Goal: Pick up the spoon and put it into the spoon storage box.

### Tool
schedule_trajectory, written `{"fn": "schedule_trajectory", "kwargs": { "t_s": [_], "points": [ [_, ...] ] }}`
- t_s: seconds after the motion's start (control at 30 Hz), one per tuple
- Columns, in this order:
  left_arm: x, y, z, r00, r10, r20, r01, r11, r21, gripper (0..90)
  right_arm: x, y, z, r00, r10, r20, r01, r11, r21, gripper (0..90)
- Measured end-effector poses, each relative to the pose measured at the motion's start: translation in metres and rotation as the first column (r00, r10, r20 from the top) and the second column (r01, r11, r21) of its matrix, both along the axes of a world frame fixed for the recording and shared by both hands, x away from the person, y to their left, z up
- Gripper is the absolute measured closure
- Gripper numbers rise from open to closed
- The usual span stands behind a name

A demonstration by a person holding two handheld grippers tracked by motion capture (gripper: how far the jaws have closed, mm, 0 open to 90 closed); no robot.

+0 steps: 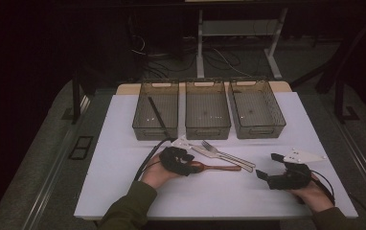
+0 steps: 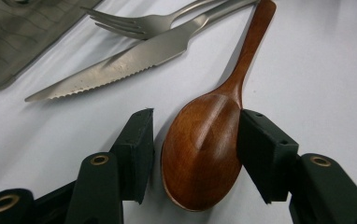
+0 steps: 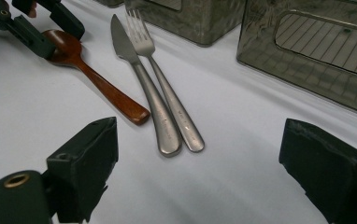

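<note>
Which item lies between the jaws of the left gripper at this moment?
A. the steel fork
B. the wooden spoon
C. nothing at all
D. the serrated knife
B: in the left gripper view the bowl of the wooden spoon sits between the two black jaws of the left gripper, while the knife and fork lie apart on the table.

No readable text, labels, brand marks, numbers or signs anywhere. Knife (image 2: 120, 65), fork (image 2: 144, 21) and wooden spoon (image 2: 204, 149): surfaces plain, no stamp legible. Three mesh baskets (image 1: 208, 115): no tags. White table (image 1: 219, 191): unmarked.
</note>
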State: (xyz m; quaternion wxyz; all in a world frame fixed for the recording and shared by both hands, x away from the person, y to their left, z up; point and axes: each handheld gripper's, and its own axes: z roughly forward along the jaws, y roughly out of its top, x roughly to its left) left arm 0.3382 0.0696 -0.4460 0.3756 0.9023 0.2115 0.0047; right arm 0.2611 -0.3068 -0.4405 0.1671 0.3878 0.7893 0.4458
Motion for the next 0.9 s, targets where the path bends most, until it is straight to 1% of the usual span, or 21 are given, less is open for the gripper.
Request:
{"fn": "schedule_trajectory", "kwargs": {
  "t_s": [0.17, 0.2, 0.23, 0.27, 0.33, 0.4, 0.47, 0.5, 0.53, 0.57, 0.67, 0.8, 0.87, 0.9],
  "points": [
    [-0.002, 0.000, 0.000, 1.0000, -0.006, 0.005, 0.006, 1.0000, -0.001, 47.2, 0.000, 0.000, 0.000, 1.0000, 0.000, 0.001, 0.000, 1.000, -0.003, 11.1],
    [-0.003, 0.000, 0.000, 1.0000, -0.006, 0.004, 0.006, 1.0000, -0.001, 47.8, 0.000, 0.000, 0.000, 1.0000, 0.000, 0.002, 0.000, 1.000, -0.004, 11.1],
    [-0.004, 0.000, 0.000, 1.0000, 0.001, -0.006, -0.001, 1.0000, -0.002, 48.3, 0.000, 0.000, 0.000, 1.0000, -0.001, 0.001, 0.001, 1.000, -0.004, 11.1],
    [-0.004, 0.001, 0.000, 0.9998, -0.016, 0.010, 0.016, 0.9999, 0.005, 49.1, 0.000, 0.000, 0.000, 1.0000, -0.001, 0.002, 0.001, 1.000, -0.003, 11.1],
    [-0.007, 0.000, 0.000, 1.0000, -0.008, 0.002, 0.008, 0.9999, 0.007, 50.3, 0.000, 0.000, 0.000, 1.0000, -0.001, 0.003, 0.001, 1.000, -0.003, 11.1],
    [-0.007, -0.001, 0.001, 0.9994, -0.026, 0.023, 0.026, 0.9995, 0.017, 52.4, 0.000, 0.000, 0.000, 1.0000, -0.001, 0.002, 0.001, 1.000, -0.005, 11.1],
    [-0.010, -0.002, 0.001, 0.9996, -0.020, 0.019, 0.020, 0.9996, 0.021, 53.6, 0.000, 0.000, 0.000, 1.0000, -0.001, 0.003, 0.001, 1.000, -0.004, 11.1],
    [-0.010, -0.001, 0.002, 0.9987, -0.036, 0.035, 0.035, 0.9989, 0.030, 54.7, 0.000, 0.000, 0.000, 1.0000, 0.000, 0.003, 0.000, 1.000, -0.004, 11.1],
    [-0.011, -0.001, 0.002, 0.9987, -0.035, 0.039, 0.033, 0.9990, 0.029, 55.9, 0.000, 0.000, 0.000, 1.0000, -0.002, 0.003, 0.002, 1.000, -0.004, 11.1],
    [-0.013, -0.001, 0.002, 0.9992, -0.026, 0.031, 0.025, 0.9993, 0.029, 57.0, 0.000, 0.000, 0.000, 1.0000, -0.002, 0.003, 0.002, 1.000, -0.005, 11.1],
    [-0.015, -0.001, 0.003, 0.9985, -0.032, 0.044, 0.031, 0.9989, 0.035, 59.3, 0.000, 0.000, 0.000, 1.0000, -0.002, 0.002, 0.002, 1.000, -0.004, 11.1],
    [-0.018, -0.002, 0.004, 0.9966, -0.051, 0.065, 0.048, 0.9978, 0.046, 61.0, 0.000, 0.000, 0.000, 1.0000, -0.003, 0.002, 0.003, 1.000, -0.004, 11.1],
    [-0.021, -0.003, 0.004, 0.9944, -0.064, 0.084, 0.059, 0.9968, 0.054, 62.6, 0.000, 0.000, 0.000, 1.0000, -0.003, 0.002, 0.003, 1.000, -0.004, 11.1],
    [-0.023, -0.003, 0.005, 0.9940, -0.062, 0.090, 0.057, 0.9970, 0.052, 63.6, 0.000, 0.000, 0.000, 1.0000, -0.003, 0.002, 0.003, 1.000, -0.004, 11.1]
  ]
}}
